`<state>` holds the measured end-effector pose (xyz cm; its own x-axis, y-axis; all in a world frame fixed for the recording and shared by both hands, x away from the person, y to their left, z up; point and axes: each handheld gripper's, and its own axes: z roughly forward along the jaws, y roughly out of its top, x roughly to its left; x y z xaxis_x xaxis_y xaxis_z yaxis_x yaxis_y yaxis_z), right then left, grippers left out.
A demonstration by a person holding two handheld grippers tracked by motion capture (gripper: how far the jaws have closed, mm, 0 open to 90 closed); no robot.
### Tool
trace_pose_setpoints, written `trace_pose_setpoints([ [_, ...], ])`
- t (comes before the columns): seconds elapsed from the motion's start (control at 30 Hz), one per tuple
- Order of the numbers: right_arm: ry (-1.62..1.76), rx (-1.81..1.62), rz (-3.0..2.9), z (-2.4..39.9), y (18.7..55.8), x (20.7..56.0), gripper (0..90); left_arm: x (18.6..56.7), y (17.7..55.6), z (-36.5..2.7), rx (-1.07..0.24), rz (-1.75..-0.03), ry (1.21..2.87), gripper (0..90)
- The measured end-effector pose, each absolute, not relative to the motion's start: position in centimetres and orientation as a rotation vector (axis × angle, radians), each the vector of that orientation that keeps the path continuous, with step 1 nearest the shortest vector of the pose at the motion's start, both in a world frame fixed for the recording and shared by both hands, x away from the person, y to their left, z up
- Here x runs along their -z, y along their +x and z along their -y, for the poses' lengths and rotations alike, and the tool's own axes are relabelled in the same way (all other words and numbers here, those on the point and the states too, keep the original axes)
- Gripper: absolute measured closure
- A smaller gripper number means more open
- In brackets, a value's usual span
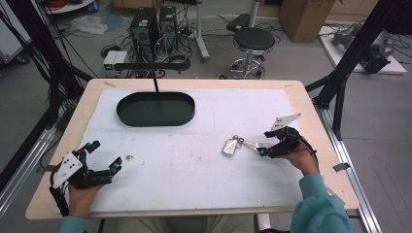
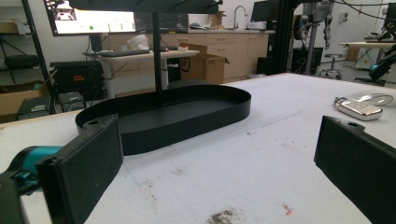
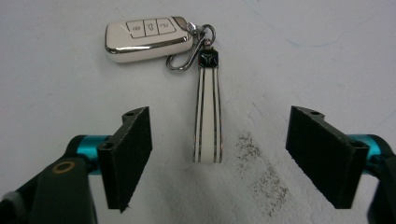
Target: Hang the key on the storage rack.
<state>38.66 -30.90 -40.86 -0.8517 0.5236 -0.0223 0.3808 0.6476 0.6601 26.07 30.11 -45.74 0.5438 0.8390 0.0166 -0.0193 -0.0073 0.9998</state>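
Right gripper view is showing the car key fob [image 3: 148, 38] lying flat on the white table cover [image 3: 303, 56], its long axis running across the frame, button face up, ring end pointing right. Its white strap [image 3: 208, 112] is running straight back toward the right gripper [image 3: 231, 158], the free end sitting between the jaws, which are standing apart and touching nothing. Three button icons are showing, too small to read. High view is showing the left gripper [image 1: 104, 155] resting near the table's left edge, jaws wide apart and empty.
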Motion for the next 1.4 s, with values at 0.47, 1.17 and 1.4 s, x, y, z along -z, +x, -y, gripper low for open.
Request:
trace_pose_setpoints([
  [0.47,0.75,-0.883,-2.753,30.2,39.2,41.8,45.3,45.7,26.1,-30.1,-0.792,-0.76,1.426,1.7],
  [1.17,0.739,-0.832,-2.814,30.0,39.8,42.3,71.5,45.7,26.1,-30.1,-0.794,-0.76,1.429,1.7],
  [1.4,0.747,-0.811,-2.81,29.9,39.8,42.3,73.5,45.7,26.0,-30.1,-0.794,-0.761,1.427,1.7],
])
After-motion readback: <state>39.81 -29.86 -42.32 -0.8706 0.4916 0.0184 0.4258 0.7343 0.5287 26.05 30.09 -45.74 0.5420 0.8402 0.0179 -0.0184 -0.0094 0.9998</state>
